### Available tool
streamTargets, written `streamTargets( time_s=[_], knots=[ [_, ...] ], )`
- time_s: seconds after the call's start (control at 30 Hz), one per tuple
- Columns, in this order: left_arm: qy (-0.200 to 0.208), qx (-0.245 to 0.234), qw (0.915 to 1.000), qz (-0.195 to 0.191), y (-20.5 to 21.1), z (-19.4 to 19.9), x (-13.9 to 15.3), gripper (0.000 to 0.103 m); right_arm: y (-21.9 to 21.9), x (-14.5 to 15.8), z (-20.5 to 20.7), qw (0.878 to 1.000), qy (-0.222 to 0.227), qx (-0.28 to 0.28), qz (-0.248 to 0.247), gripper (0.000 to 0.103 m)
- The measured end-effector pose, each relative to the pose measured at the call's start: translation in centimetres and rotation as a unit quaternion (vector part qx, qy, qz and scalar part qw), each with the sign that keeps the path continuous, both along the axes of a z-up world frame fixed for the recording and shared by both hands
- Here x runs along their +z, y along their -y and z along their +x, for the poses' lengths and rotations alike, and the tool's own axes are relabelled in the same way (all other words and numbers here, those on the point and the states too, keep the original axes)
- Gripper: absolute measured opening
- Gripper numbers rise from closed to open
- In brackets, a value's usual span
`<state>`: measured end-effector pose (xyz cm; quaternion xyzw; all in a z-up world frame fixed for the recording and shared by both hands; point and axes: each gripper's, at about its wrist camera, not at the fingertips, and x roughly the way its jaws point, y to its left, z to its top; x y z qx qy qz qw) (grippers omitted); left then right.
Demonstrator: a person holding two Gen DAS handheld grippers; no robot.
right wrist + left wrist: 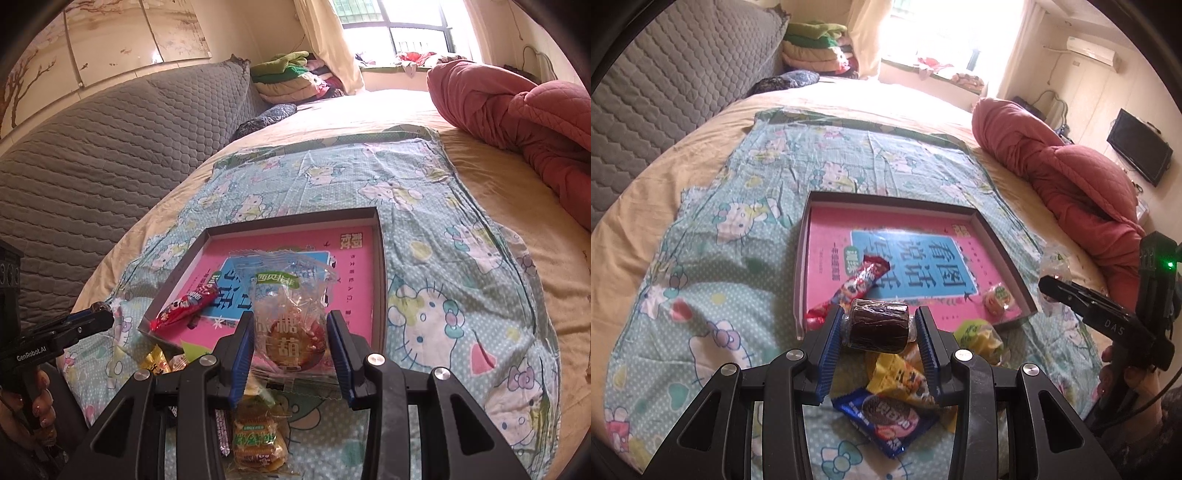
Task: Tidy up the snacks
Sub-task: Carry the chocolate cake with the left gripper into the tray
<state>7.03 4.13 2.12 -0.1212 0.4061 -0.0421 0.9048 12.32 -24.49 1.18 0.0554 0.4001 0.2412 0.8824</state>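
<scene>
My left gripper (879,325) is shut on a dark chocolate roll cake in clear wrap (879,323), held above the near edge of the shallow box (801,258) with a pink book cover inside. In that box lie a red snack stick (860,282) and a small round sweet (997,297). My right gripper (291,334) is shut on a clear bag with a green label and a brown-red sweet (291,314), held over the box (380,280). The red snack stick (184,308) lies at the box's left corner.
Loose snacks lie on the cartoon-cat cloth (720,258) below the grippers: a blue cookie pack (886,417), a yellow pack (905,373), a green-yellow pack (979,336), a yellow cake pack (256,439). A pink quilt (1071,177) lies right; a grey headboard (92,147) stands left.
</scene>
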Motion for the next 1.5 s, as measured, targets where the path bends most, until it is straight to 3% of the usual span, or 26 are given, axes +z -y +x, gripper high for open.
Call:
streamTargets(
  time_s=[0.47, 1.5],
  knots=[
    [0.001, -0.006, 1.0, 0.007, 1.1, 2.8, -0.3, 0.041, 0.4, 0.2, 1.4, 1.0, 0.002, -0.006, 0.002, 0.04],
    [-0.058, -0.037, 0.9976, -0.005, 2.6, 6.4, -6.8, 0.041, 0.6, -1.8, 3.9, 0.999, -0.023, -0.026, -0.018, 0.04]
  ],
)
